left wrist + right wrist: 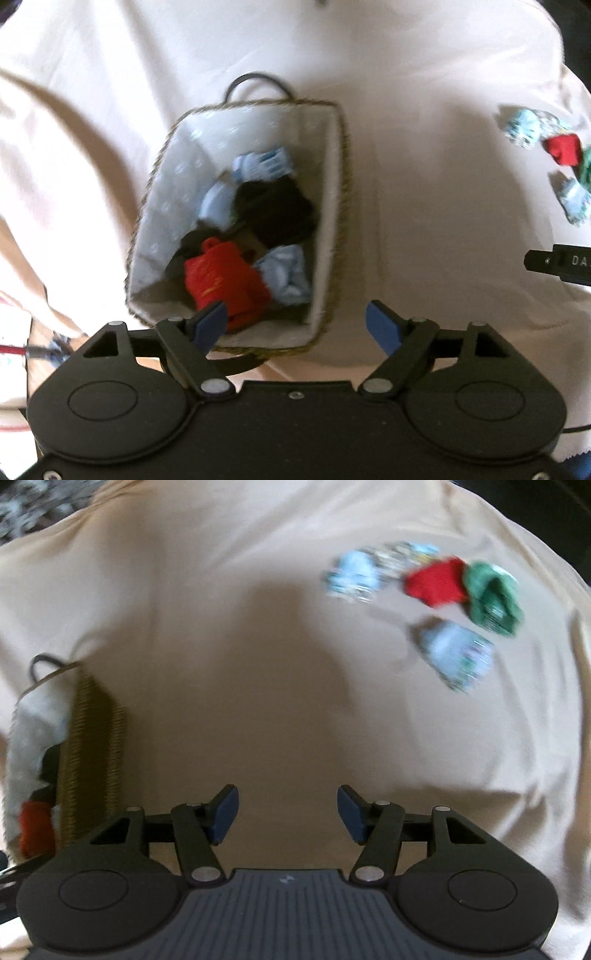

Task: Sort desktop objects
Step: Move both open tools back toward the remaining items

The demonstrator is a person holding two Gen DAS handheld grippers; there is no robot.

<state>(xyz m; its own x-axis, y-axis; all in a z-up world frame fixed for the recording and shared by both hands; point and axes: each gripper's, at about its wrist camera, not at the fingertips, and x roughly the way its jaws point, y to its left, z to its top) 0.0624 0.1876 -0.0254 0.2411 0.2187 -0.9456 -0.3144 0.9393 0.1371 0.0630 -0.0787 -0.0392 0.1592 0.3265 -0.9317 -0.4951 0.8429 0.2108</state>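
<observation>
My left claw (295, 321) hangs over the basket (341, 192), jaws apart, nothing between the blue pads (212, 321). My right claw (288, 814) is also open and empty, above bare cloth (258, 664).

The basket stands on the beige cloth, and it has a pale lining and a dark handle (258, 79) at the far rim. Inside lie a red bundle (221, 277), a black bundle (273, 210) and some light blue ones (288, 273), all touching.

Well apart from the basket, on the cloth, more bundles wait: a red piece (436, 581), a green piece (491, 596) just beside it, and pale blue pieces (352, 574) near them. The right view is blurred, so I cannot tell what they are.
</observation>
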